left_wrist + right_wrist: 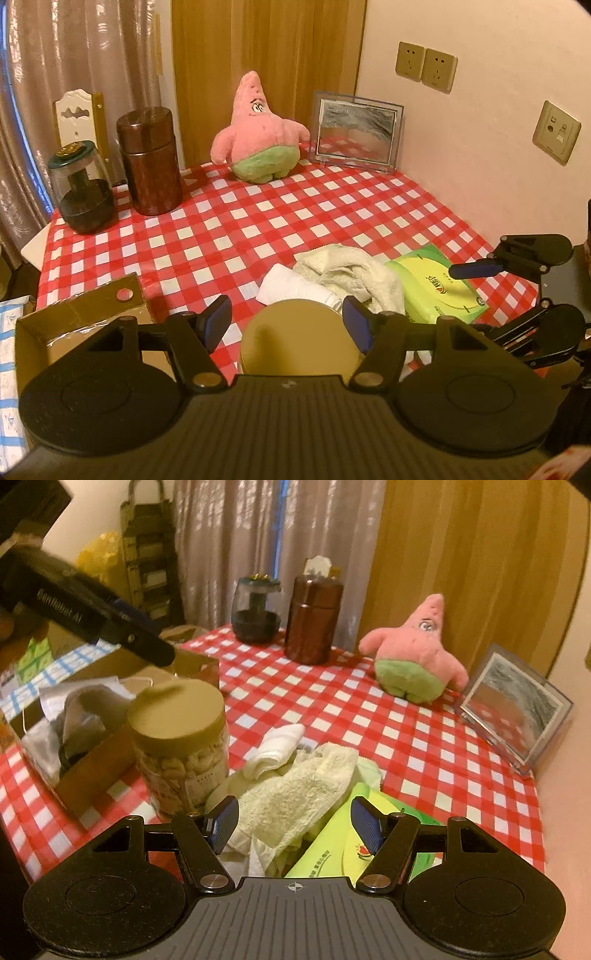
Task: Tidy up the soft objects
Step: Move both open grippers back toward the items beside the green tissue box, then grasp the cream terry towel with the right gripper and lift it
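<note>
- Since the cream towel [295, 786] is a crumpled terry heap, it should be light, floppy and easy to pinch; it lies near the table's front edge, partly draped over a green tissue pack [343, 853], with a folded white cloth [275, 751] touching its far side.
- Best bet for a hold looks like a raised fold on top, so the slick tissue pack underneath doesn't get dragged along.
- Right gripper [295, 821] hovers right over the towel, jaws apart and holding nothing.
- Left gripper [286, 325] sits above the gold lid of a plastic snack jar [181, 738], jaws also apart and empty.
- That jar stands just beside the towel and could get knocked; a cardboard box [92, 746] is beside it toward the left edge.
- Pink starfish plush [258, 129], soft too, sits at the far edge, well apart, next to a picture frame [356, 129], which looks fragile.
</note>
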